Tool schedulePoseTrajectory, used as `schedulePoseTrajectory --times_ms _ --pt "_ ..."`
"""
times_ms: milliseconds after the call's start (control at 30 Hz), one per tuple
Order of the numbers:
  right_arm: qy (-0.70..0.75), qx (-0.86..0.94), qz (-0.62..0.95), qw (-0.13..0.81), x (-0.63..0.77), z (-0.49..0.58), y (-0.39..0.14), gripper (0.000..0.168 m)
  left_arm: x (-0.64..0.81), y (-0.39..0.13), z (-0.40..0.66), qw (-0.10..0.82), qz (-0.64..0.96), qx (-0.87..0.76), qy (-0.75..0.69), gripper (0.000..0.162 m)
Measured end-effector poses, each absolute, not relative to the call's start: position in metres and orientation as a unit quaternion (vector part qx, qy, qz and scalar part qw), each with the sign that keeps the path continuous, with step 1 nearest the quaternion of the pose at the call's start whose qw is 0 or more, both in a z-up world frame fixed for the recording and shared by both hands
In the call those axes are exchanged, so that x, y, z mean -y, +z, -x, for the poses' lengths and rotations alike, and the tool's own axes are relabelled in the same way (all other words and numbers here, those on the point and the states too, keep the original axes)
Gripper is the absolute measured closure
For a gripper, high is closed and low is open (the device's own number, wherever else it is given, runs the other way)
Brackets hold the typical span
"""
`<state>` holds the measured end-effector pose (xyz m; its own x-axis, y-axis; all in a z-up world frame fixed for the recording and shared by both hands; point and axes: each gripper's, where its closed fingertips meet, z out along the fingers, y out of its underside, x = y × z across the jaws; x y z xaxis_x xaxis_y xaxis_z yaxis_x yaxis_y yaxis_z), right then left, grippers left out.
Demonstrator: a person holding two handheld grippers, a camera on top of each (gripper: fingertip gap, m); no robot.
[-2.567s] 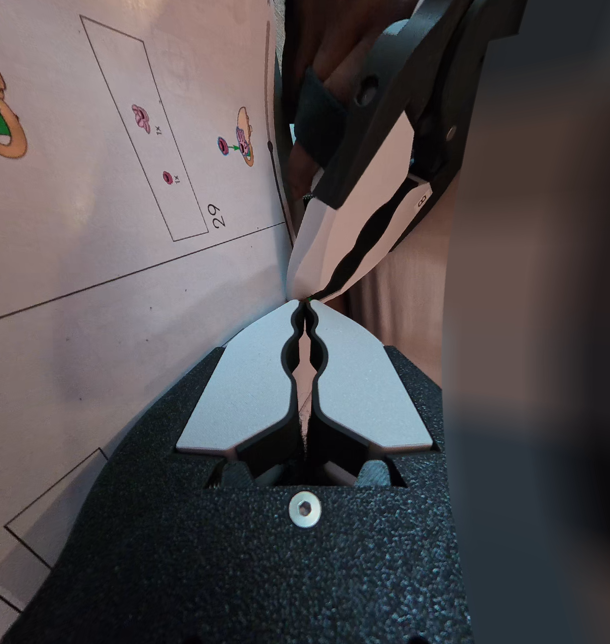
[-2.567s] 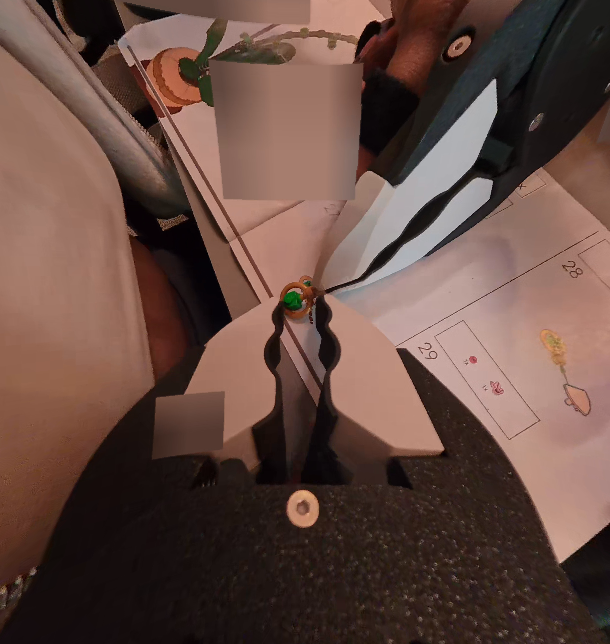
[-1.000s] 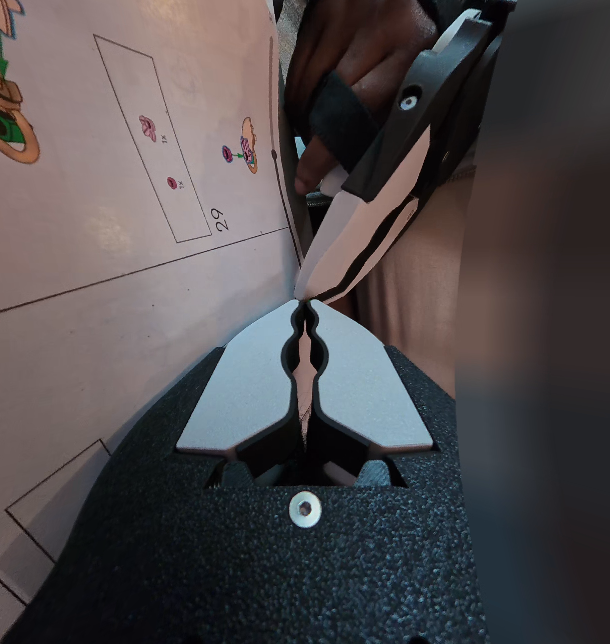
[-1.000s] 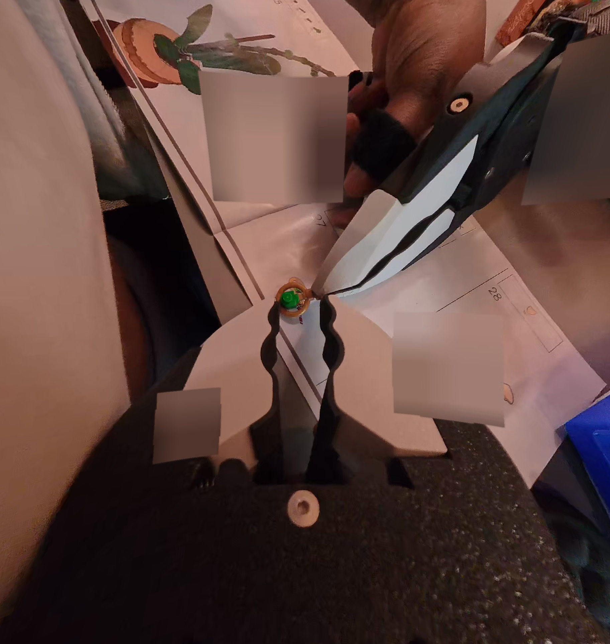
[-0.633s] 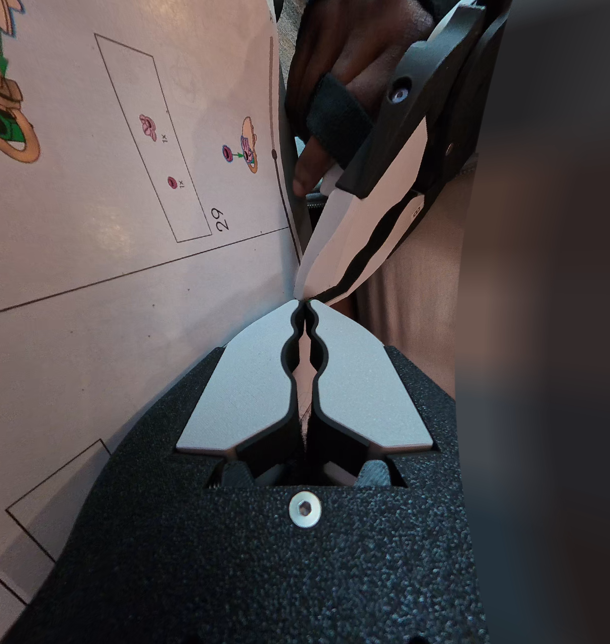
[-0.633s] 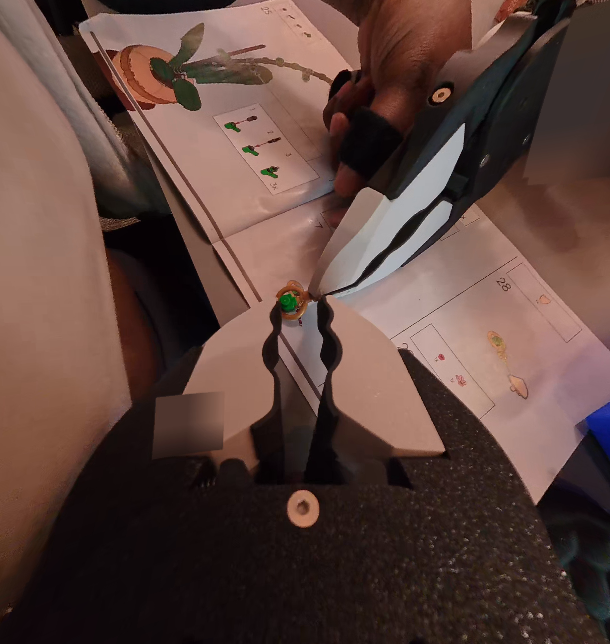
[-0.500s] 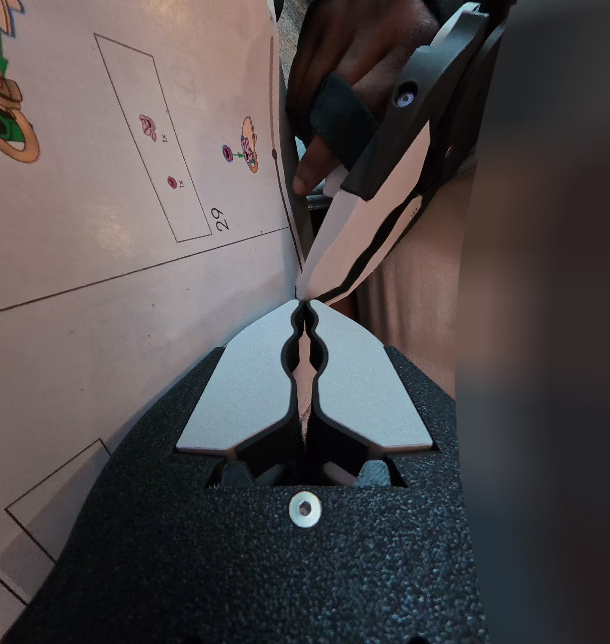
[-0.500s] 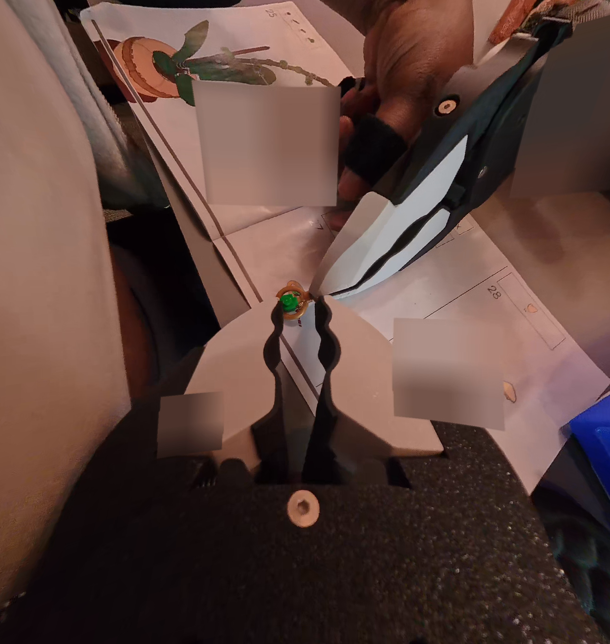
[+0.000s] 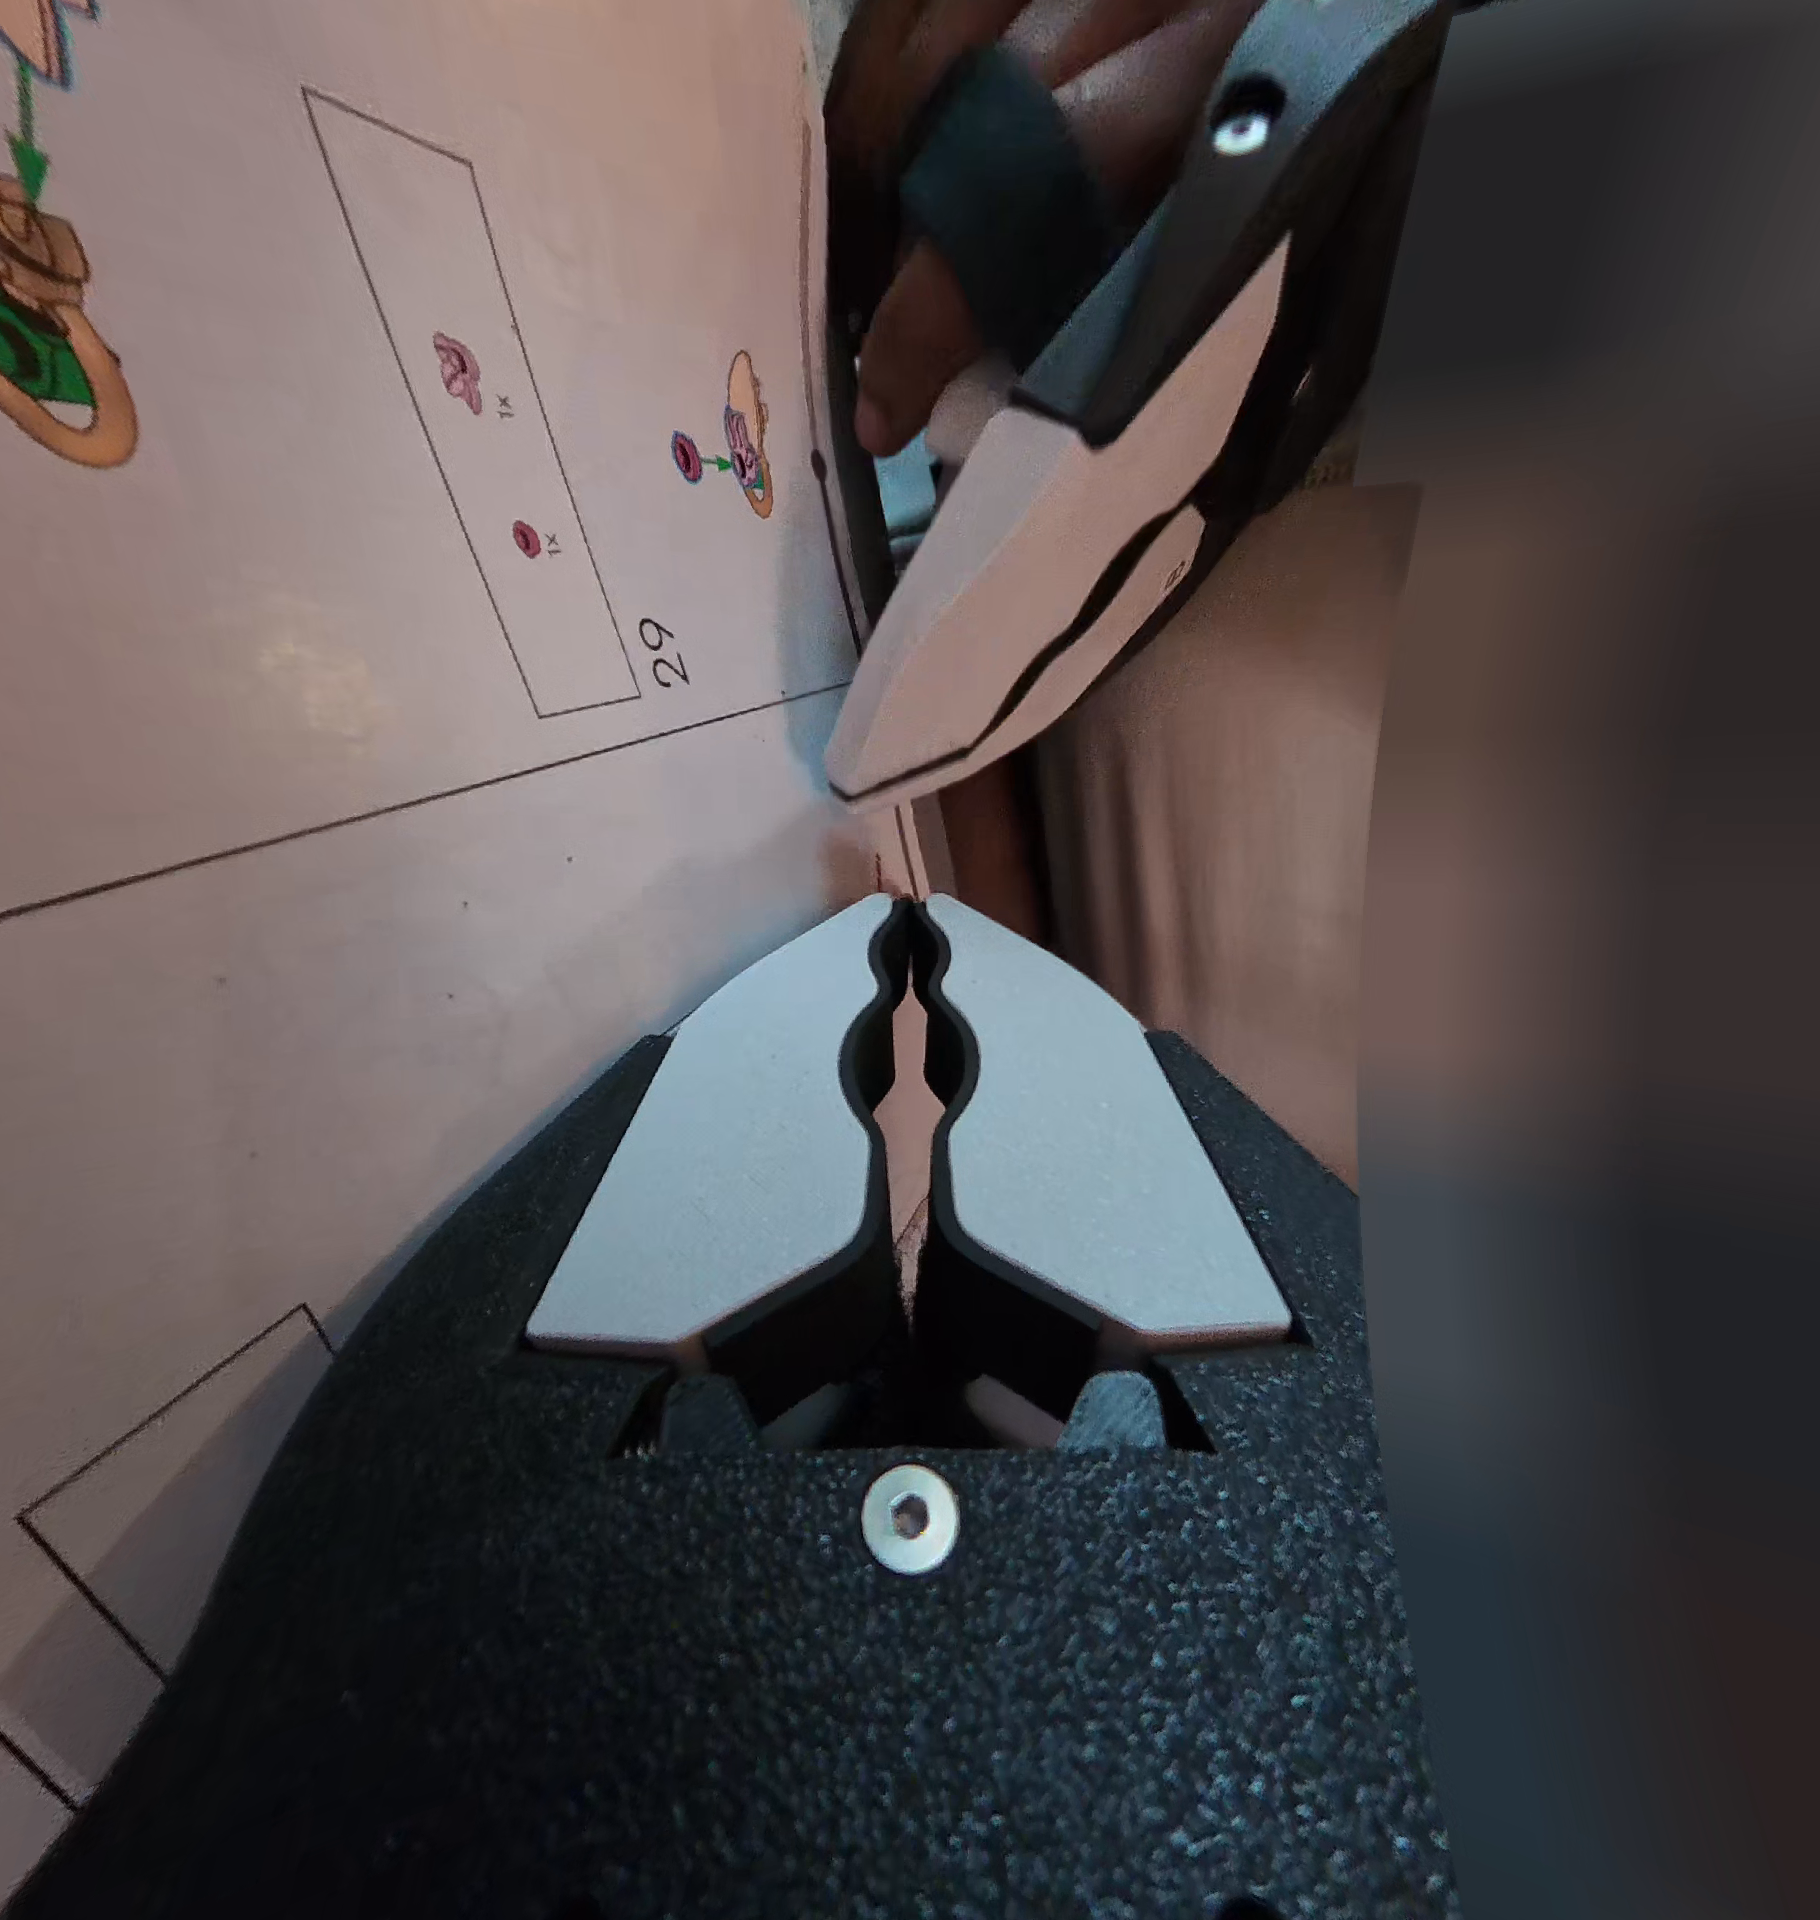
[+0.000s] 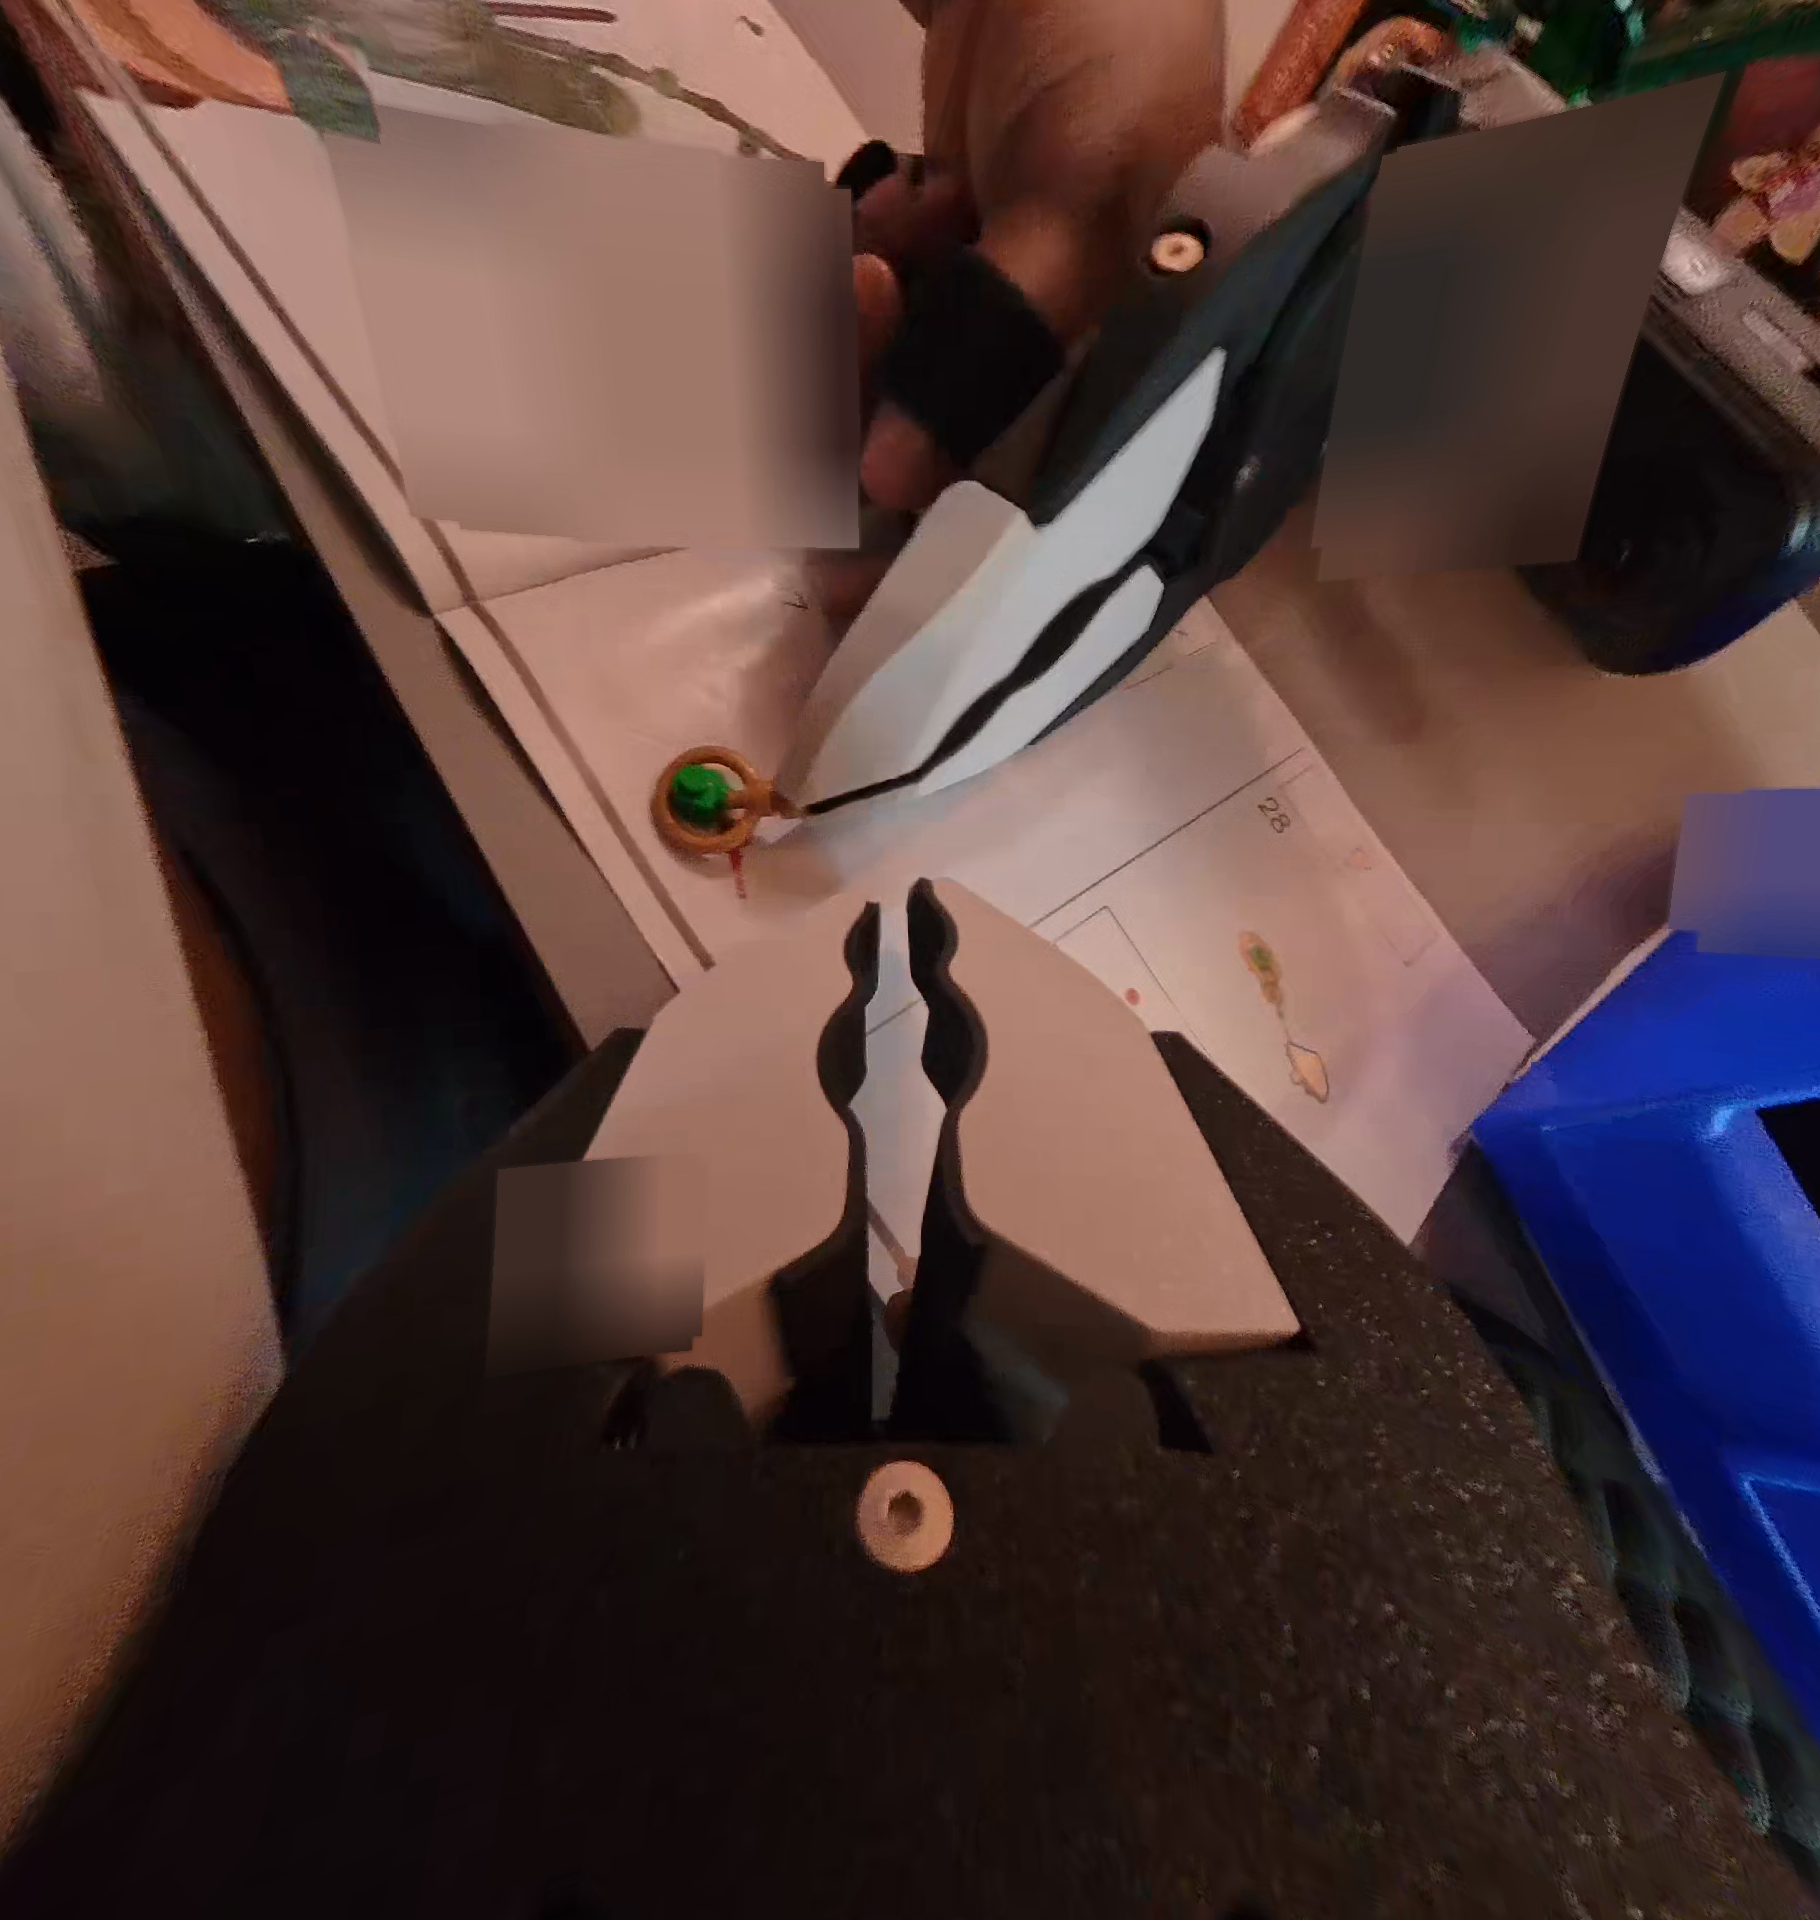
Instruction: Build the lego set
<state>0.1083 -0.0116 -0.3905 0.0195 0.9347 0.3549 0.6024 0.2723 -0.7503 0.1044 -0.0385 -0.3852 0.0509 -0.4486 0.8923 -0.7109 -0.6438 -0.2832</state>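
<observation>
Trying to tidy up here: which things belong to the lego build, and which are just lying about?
In the job:
- tan ring with green piece, pinched in the left gripper
- right gripper, jaws slightly apart, empty
- instruction booklet, open beneath

Lying about:
- blue bin, contents unseen
- dark device, far corner

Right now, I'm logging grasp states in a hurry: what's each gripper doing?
Left gripper: shut on the gold ring piece with the green stud.
Right gripper: barely open, narrow gap, holding nothing.
</observation>
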Motion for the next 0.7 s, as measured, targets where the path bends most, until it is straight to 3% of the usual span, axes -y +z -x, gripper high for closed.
schedulePoseTrajectory --times_ms 100,333,700 --pt "0.223 0.663 0.566 0.436 0.014 -0.107 -0.384 0.158 0.038 -0.385 -0.105 0.121 -0.715 0.4 0.56 0.162" --pt "0.278 0.641 0.614 0.368 0.032 -0.1 -0.391 0.126 0.038 -0.384 -0.105 0.123 -0.715 0.397 0.563 0.162" --pt "0.289 0.628 0.621 0.368 0.037 -0.095 -0.394 0.137 0.038 -0.384 -0.105 0.121 -0.716 0.392 0.565 0.162"
